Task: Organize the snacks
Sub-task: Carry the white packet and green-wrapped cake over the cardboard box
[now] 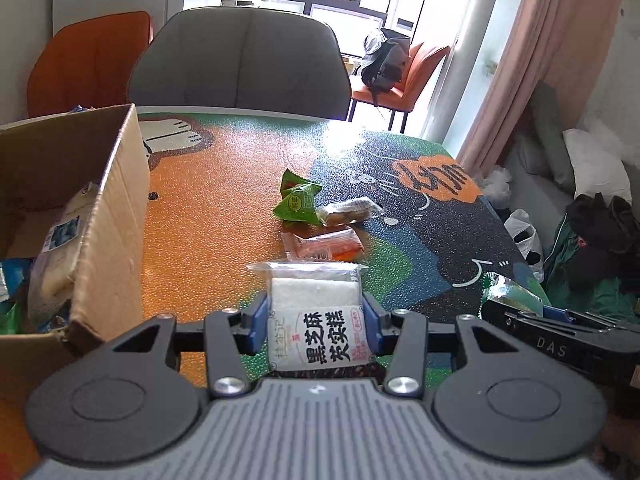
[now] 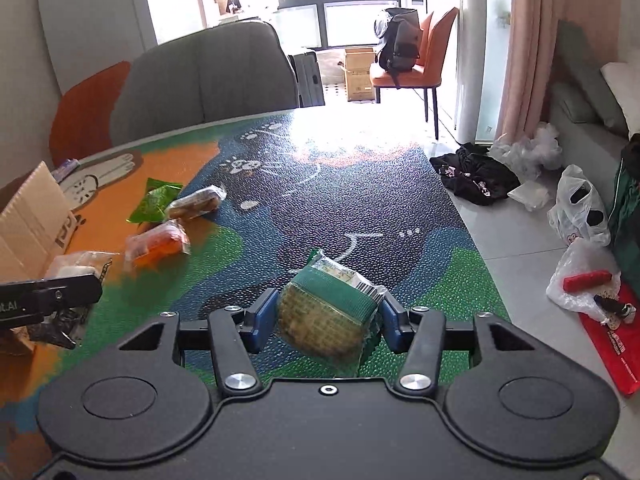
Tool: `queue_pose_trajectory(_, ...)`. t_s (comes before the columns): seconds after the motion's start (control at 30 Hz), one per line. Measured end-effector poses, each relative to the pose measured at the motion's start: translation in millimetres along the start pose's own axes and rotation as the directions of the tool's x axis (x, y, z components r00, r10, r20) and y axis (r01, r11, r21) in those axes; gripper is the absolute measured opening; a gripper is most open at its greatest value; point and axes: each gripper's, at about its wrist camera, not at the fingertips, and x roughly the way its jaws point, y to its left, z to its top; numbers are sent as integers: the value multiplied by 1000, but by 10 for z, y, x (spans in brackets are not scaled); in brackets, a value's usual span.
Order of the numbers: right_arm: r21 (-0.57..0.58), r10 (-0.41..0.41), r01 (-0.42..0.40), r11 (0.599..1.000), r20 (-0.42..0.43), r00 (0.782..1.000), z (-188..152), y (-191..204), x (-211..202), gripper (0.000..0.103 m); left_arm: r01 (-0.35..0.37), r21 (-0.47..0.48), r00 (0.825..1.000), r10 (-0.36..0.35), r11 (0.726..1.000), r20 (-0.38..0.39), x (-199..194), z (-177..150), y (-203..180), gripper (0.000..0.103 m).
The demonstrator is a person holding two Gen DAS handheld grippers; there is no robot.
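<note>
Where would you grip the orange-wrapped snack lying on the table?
Grip the orange-wrapped snack across its short width at the filled middle, from above. It lies flat, its crimped ends are thin film, and both long sides look clear of the brown snack behind it.

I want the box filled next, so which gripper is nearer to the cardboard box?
Left. The left gripper, shut on the white cake packet, is beside the cardboard box; the right gripper is farther right.

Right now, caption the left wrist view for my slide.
Left gripper holds white rice-cake packet beside brown cardboard box.
</note>
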Motion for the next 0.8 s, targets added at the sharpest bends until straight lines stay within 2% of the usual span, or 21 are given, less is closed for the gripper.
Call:
queue_pose_trajectory(0.47, -34, 76, -73, 997, 96, 992, 138, 366, -442, 50, 8, 0, 997, -8, 1000, 80, -476, 107, 155, 46)
queue_pose_trajectory(0.8, -68, 146, -138, 988, 135, 980, 242, 678, -589, 50, -25, -24, 990, 28, 999, 139, -791, 231, 429, 46)
